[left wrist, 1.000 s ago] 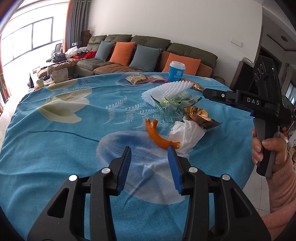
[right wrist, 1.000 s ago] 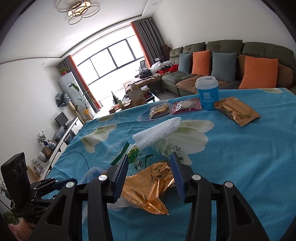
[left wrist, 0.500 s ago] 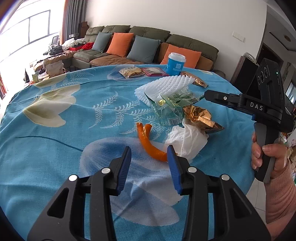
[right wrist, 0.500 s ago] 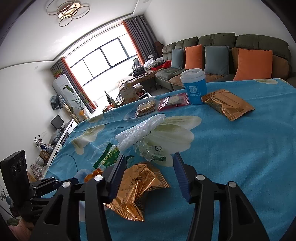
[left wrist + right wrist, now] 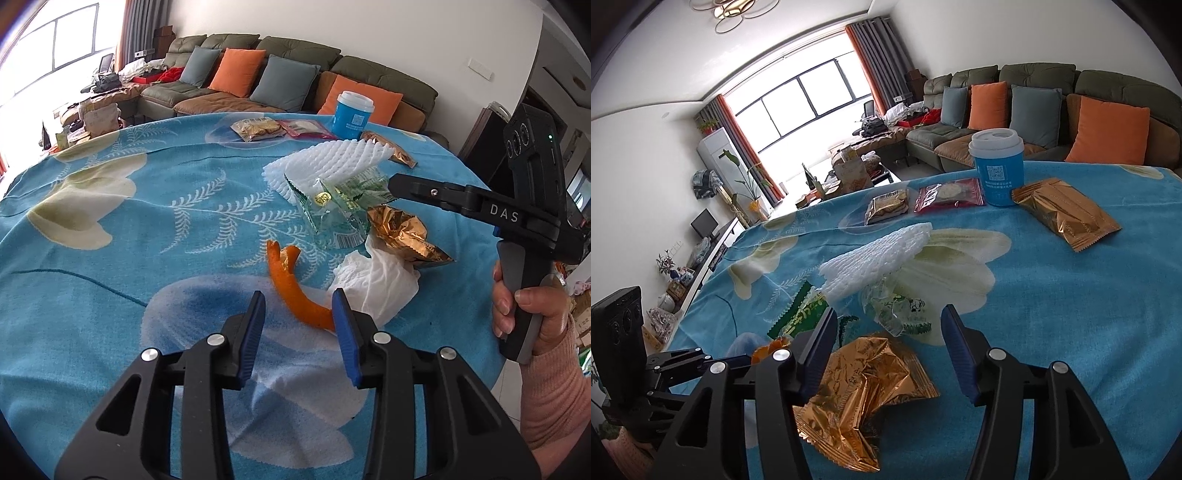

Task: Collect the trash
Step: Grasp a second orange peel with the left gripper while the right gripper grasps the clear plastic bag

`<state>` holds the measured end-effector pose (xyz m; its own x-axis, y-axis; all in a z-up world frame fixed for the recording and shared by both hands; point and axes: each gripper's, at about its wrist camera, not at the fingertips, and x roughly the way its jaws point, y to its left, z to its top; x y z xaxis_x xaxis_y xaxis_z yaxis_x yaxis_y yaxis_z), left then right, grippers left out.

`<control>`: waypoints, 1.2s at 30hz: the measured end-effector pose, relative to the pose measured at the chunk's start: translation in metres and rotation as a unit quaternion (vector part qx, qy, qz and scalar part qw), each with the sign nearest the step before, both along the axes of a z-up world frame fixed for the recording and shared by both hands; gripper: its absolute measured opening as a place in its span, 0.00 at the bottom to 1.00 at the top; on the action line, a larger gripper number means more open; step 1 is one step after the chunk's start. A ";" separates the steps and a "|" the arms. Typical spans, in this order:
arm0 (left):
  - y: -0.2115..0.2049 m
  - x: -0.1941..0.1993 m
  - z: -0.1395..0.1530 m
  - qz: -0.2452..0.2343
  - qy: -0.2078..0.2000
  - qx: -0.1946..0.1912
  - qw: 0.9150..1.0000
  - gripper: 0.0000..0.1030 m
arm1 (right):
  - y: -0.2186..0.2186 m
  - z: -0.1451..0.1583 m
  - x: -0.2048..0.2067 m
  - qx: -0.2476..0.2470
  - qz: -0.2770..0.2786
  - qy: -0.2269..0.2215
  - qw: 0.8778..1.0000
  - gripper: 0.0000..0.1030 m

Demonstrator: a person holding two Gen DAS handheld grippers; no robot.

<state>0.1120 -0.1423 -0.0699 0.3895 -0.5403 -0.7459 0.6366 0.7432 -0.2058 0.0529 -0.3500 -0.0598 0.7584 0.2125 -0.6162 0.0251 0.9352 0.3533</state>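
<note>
A: Your left hand-held gripper [image 5: 298, 308] is spread wide and holds nothing. The near end of the orange peel [image 5: 291, 288] lies on the desk [image 5: 110, 277] between its blue pads, just against the right one.

B: And your right hand-held gripper [image 5: 888, 332]?

A: Wide apart too, gripping nothing. The crumpled gold foil wrapper [image 5: 864, 391] sits on the blue cloth between its fingers, nearer the left finger [image 5: 816, 354].

B: What else is around you?

A: A crumpled white tissue [image 5: 373, 280] lies just beside the peel, under the gold wrapper's edge. Beyond are a clear green-printed plastic bag [image 5: 332, 210] and white foam fruit netting [image 5: 871, 258]. At the far edge stand a blue paper cup [image 5: 997, 170], two sealed snack packets [image 5: 888, 206] and another gold packet [image 5: 1065, 212].
</note>
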 end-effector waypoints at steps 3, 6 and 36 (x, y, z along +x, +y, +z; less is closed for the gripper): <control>-0.001 0.003 -0.001 -0.002 0.010 -0.003 1.000 0.36 | 0.003 -0.002 0.005 -0.003 0.005 0.008 1.000 0.54; 0.000 0.006 -0.002 -0.003 0.020 -0.008 1.000 0.36 | 0.004 -0.003 0.007 -0.004 0.006 0.011 1.000 0.42; 0.042 -0.004 0.010 0.023 0.017 -0.050 0.998 0.10 | 0.021 0.028 -0.030 0.026 0.054 -0.040 0.997 0.18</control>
